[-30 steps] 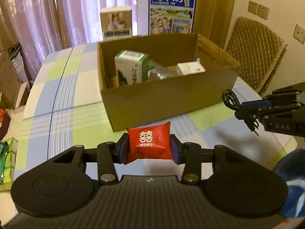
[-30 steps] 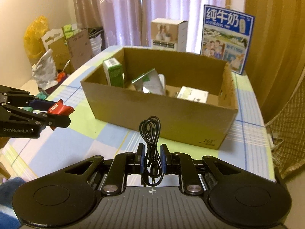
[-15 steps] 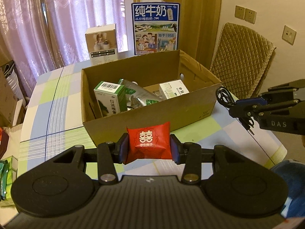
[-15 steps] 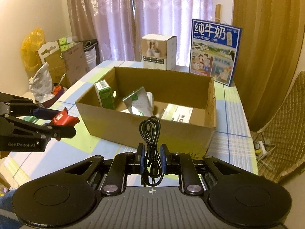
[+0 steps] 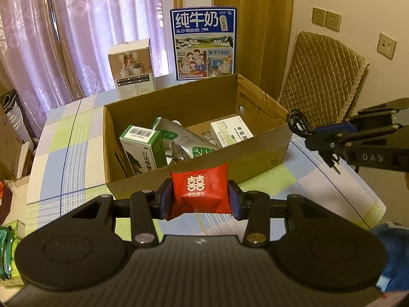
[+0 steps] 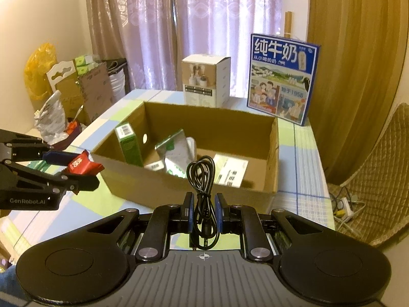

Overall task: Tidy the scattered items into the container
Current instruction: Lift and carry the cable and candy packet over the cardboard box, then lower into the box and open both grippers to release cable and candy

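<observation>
Milk box [image 5: 204, 43] behind cardboard box [image 5: 255, 151]

Purple curtains [image 5: 76, 25] (sheer, patterned) behind a quilted chair [image 5: 322, 69].

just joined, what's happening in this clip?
A person is tidying items into the open cardboard box on the checked table, with a handheld gripper in each hand. The left gripper is shut on a red packet; the right gripper is shut on a coiled black cable. Both are held in front of the box's near wall, not yet over the opening. Inside the box are a green carton, a silver pouch and a white box.
</observation>
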`<control>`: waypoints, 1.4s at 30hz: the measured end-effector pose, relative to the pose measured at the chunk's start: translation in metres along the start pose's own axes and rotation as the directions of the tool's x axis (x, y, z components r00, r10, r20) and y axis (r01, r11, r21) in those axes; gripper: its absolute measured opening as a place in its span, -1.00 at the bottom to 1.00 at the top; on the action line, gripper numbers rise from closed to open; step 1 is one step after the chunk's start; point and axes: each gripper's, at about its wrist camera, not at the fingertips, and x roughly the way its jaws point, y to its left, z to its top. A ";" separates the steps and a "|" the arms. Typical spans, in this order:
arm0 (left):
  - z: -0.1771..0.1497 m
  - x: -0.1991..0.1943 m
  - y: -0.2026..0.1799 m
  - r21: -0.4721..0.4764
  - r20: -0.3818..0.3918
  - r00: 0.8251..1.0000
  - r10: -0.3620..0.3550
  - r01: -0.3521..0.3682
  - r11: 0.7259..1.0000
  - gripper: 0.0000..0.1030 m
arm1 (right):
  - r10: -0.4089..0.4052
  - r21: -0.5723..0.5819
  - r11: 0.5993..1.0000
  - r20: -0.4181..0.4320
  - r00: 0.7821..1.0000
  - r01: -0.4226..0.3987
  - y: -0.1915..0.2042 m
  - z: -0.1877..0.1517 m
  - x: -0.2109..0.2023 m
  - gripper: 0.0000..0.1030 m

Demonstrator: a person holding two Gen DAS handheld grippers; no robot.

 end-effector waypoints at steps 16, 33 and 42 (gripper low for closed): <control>0.036 0.028 0.014 -0.003 0.023 1.000 -0.003 0.003 1.000 -0.24 | 0.009 -0.013 1.000 0.019 1.000 -0.009 -0.015 0.045 0.028 -0.74; 0.069 0.086 0.039 -0.029 0.032 0.999 -0.018 0.019 0.999 -0.14 | 0.001 0.006 1.000 0.004 1.000 -0.001 -0.028 0.067 0.073 -0.74; 0.054 0.086 0.049 -0.044 0.052 0.998 0.024 -0.022 0.999 0.02 | 0.013 0.036 0.999 -0.020 1.000 -0.012 -0.032 0.062 0.092 -0.74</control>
